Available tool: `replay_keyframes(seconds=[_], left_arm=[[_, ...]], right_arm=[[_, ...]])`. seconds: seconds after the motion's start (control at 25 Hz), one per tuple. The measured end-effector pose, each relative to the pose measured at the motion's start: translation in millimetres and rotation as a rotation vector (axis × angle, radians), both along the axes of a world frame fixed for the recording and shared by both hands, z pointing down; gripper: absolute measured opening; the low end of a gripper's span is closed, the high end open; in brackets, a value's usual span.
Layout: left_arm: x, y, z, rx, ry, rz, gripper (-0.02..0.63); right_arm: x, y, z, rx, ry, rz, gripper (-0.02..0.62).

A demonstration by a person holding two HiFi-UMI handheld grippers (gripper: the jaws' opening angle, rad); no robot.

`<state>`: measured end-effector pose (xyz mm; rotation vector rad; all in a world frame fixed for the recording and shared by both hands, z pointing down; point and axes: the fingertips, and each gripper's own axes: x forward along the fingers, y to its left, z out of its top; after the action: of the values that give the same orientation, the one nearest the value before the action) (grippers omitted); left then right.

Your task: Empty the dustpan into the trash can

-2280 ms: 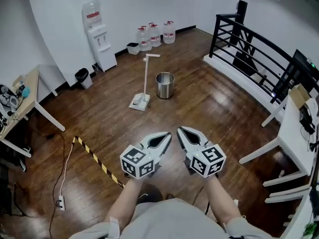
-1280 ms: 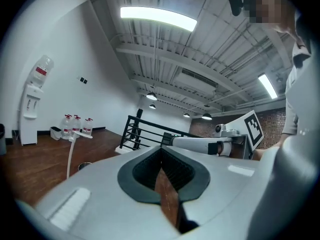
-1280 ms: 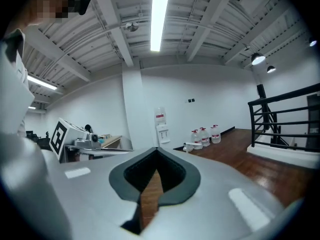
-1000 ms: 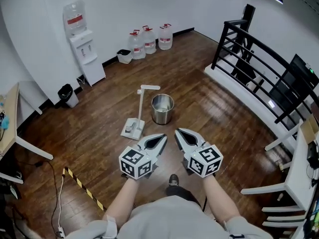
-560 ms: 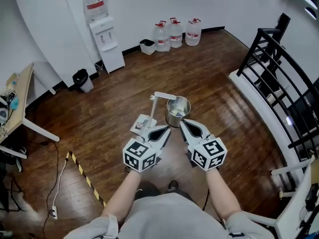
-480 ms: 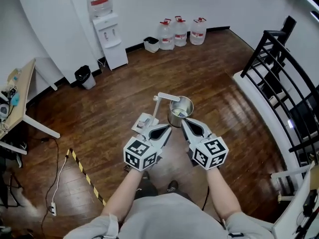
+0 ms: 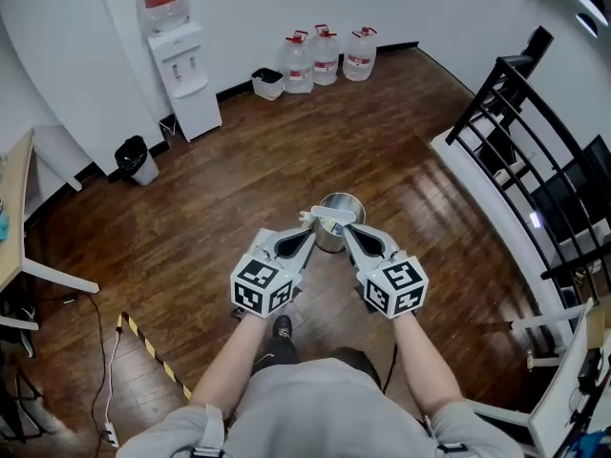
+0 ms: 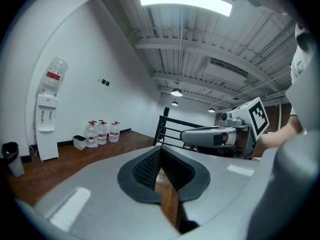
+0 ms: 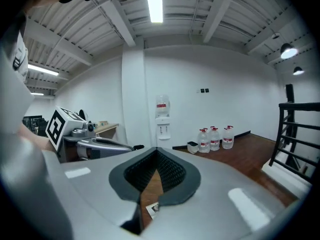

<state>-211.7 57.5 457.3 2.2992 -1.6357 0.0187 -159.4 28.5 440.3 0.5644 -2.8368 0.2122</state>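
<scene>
In the head view a shiny metal trash can (image 7: 336, 225) stands on the wooden floor just beyond both grippers. The white handle top of the upright dustpan (image 7: 328, 217) shows across the can's near rim; its pan is hidden behind my left gripper. My left gripper (image 7: 309, 231) and right gripper (image 7: 345, 229) are side by side, tips a little apart, both shut and holding nothing. The left gripper view shows its shut jaws (image 8: 160, 151) and the right gripper (image 8: 220, 134) beside them. In the right gripper view the tips (image 9: 156, 151) meet too, with the left gripper (image 9: 95, 145) alongside.
A water dispenser (image 7: 178, 57), several water bottles (image 7: 325, 52) and a small white bin (image 7: 267, 82) line the far wall. A black bin (image 7: 132, 159) stands left, a black railing (image 7: 535, 151) right. Striped tape (image 7: 153, 359) and a cable lie on the floor near left.
Both grippers, still shut, have come forward to the trash can and dustpan, which were well ahead a second ago and now sit right at the fingertips.
</scene>
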Motion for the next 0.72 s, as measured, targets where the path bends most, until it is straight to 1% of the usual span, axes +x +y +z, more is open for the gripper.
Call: replay_keyframes(seconds=[0.2,0.36,0.4,0.48,0.56,0.72], left_arm=[[-26.4,-18.0,17.3,-0.038,-0.01,0.013,0.0],[-40.4,-27.9,44.6,-0.083,-0.02,-0.002,0.0],[-43.5,-30.3,52.8,-0.097,-0.019,-0.007,0.0],[-46.1,-33.9,70.0,-0.131,-0.017,-0.014,0.0],[-46.7,-34.6,86.9,-0.167,-0.009,-0.025,0.0],[-52.0,-34.2,112.8,-0.217,0.024,-0.074,0.0]], right_arm=[[-10.7,-28.2,29.4,-0.017,0.077,0.03,0.002],[-21.9,-44.2,67.2,-0.052,0.148,0.007,0.057],[-25.7,-48.4,76.2,-0.053,0.169,-0.004,0.112],[-31.2,-57.5,93.3,-0.052,0.205,-0.025,0.144],[-35.5,-64.1,108.9,-0.056,0.229,-0.049,0.195],[-56.5,-75.3,128.3,-0.012,0.284,-0.124,0.238]])
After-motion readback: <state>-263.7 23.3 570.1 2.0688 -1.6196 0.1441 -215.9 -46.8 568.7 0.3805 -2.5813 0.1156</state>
